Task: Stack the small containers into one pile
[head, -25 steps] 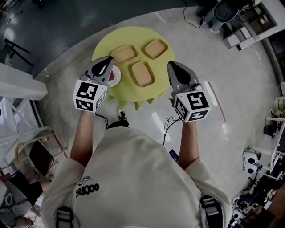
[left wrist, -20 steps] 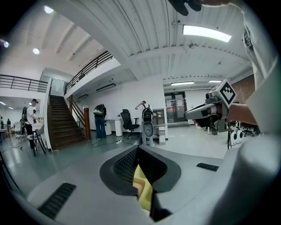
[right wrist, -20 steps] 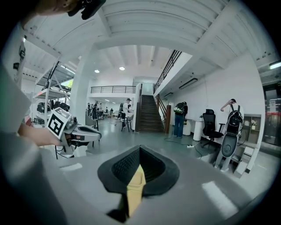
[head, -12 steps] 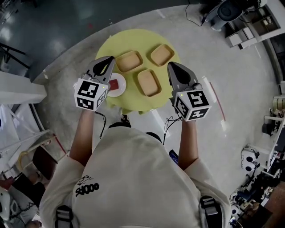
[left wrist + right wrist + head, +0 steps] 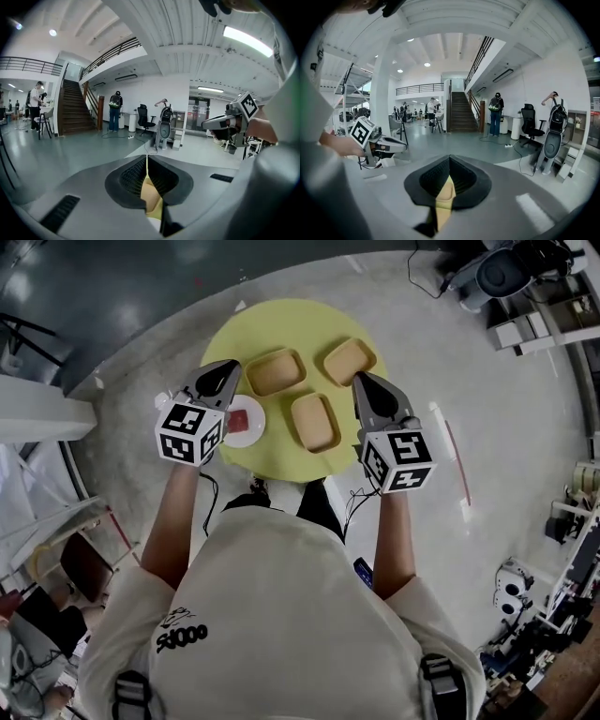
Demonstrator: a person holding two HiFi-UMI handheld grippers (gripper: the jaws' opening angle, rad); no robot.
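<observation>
Left gripper (image 5: 231,366) and right gripper (image 5: 360,381), fingers (image 5: 131,177) closed and empty, hover over the yellow table (image 5: 281,322); three containers (image 5: 276,371) lie apart

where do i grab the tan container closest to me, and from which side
Probably its right long rim: the nearest container lies flat, open side up, with a shallow raised wall. Come from above with the right gripper, which hangs beside that edge, one jaw inside and one outside.

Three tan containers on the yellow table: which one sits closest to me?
The container alone in the near row, just right of the white plate. The far-left container and far-right container sit side by side farther back.
</observation>
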